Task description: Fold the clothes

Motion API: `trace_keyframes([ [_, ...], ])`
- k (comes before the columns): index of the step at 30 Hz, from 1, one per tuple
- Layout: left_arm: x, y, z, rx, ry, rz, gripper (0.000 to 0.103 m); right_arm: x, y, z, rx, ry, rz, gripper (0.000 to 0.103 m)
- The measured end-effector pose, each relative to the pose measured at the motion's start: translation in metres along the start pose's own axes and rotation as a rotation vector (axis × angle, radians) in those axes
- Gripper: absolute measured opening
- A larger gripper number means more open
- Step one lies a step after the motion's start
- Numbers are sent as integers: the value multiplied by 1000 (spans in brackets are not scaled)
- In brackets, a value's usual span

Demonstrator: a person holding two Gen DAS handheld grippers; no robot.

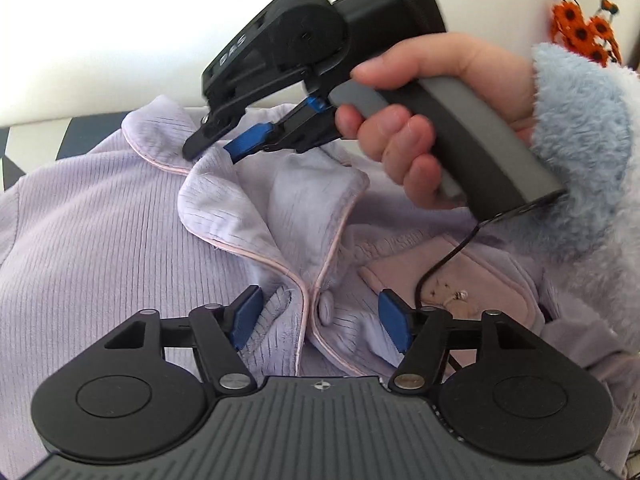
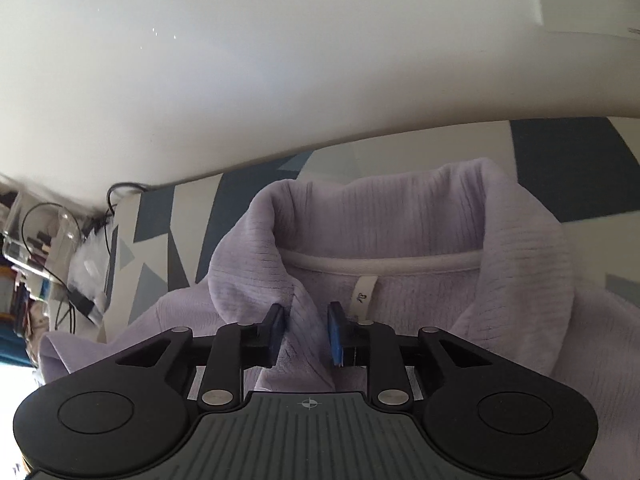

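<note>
We find the lilac pyjama top [image 1: 100,248] spread front-up across the patterned worktop [image 2: 560,168], covering most of it, its buttoned placket running toward the left wrist camera. We judge it laid flat this way so the folding can start from the neckline.

The collar [image 1: 224,196] stands partly raised and rumpled (its pink piping shows plainly). From the right wrist view, the inner neckband and a small white label [image 2: 365,294] face us, so the collar is being lifted open from the front.

The right gripper [image 2: 306,334] is pinched on a ridge of collar fabric, which fills the narrow gap between its blue pads. In the left view the same tool [image 1: 218,148] comes down at a slant from upper right, tips at the collar's edge. The person's right hand [image 1: 404,120] wraps the grey handle, wrist in a fluffy blue sleeve [image 1: 580,152], fingers curled on the trigger.

The left gripper [image 1: 320,316] hovers low over the placket with jaws spread wide, holding nothing; the top button [image 1: 326,306] sits between its pads. We judge it is waiting to steady or take the front.

A pink chest pocket [image 1: 460,280] lies just right of it.
</note>
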State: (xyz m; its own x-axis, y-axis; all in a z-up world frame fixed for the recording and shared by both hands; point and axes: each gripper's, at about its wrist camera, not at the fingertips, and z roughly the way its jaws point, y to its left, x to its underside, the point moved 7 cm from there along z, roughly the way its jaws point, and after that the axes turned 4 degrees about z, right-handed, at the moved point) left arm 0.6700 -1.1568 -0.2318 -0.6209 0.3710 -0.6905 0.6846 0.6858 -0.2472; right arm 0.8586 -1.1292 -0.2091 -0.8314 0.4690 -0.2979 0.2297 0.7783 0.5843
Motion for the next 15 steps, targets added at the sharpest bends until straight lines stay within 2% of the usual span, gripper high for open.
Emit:
trace_keyframes([
  [2,-4,-2,-4,6,-17,-11,67,1,6,-22,9,-62,-39,34],
  [4,-7,-10,-5,2,-27,-4,69,6,14,-39,-4,-77,-82,35],
  [7,-8,-23,4,-24,-15,43,72,25,29,-41,-6,1,-172,35],
  [9,-8,-34,12,-38,-11,57,74,40,32,-27,81,57,-257,35],
  [10,-8,-34,19,-42,-10,59,75,46,31,-19,138,79,-294,32],
  [12,-8,-36,21,-48,-5,62,75,54,24,-9,245,83,-362,6],
  [13,-9,-37,21,-48,-5,60,75,53,21,-10,272,69,-371,6],
  [15,-11,-36,16,-39,-6,43,75,52,13,-14,258,55,-303,6],
])
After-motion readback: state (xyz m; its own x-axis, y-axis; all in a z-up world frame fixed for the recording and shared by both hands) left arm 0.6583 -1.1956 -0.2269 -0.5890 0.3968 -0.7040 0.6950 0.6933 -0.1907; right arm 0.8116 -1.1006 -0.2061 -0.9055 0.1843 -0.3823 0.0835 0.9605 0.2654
